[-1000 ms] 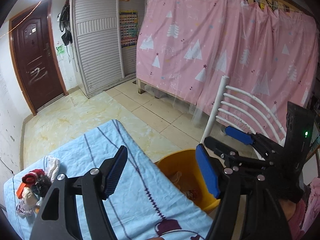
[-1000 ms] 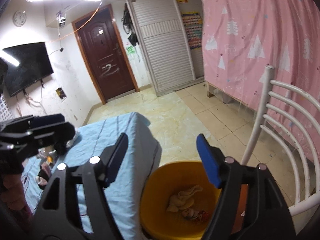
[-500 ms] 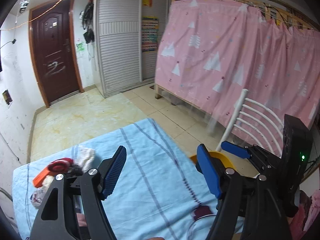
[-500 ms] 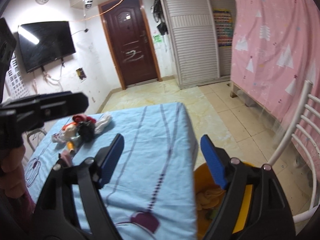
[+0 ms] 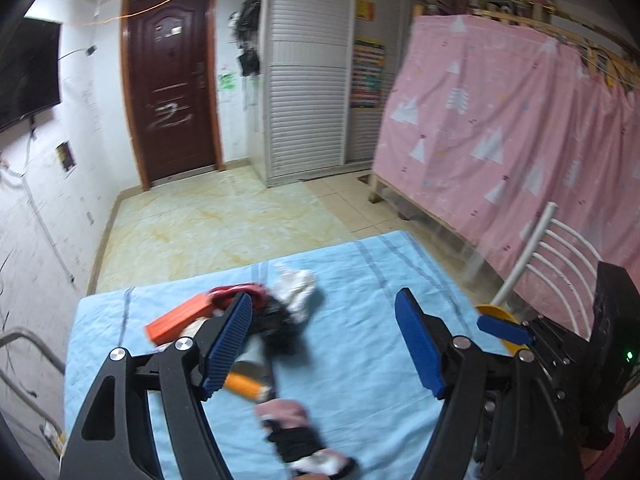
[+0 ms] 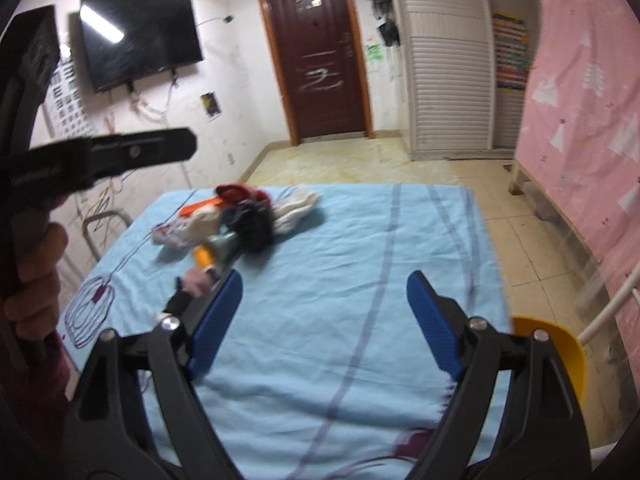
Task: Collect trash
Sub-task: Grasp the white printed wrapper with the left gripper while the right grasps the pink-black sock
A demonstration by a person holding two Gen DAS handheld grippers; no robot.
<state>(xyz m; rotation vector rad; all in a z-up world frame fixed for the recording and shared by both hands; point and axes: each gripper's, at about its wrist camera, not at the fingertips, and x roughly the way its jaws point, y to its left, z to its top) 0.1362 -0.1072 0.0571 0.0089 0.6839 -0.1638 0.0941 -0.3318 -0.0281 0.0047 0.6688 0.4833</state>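
Both grippers point down at a slant over the counter (image 6: 360,272), which has a light blue cloth on it. The left gripper (image 5: 324,344) has its blue fingers (image 5: 228,340) wide apart with nothing held between them. The right gripper (image 6: 324,320) has just been opening its fingers (image 6: 216,320), and they are empty too. A hand (image 6: 36,276) grips the left gripper's handle at the left edge of the right wrist view. The trash pile (image 6: 244,216) lies on the far left part of the counter: a white rag, a red thing, an orange box, black bits. The yellow bin (image 6: 556,344) sits by the counter's right edge. No writing can be read.
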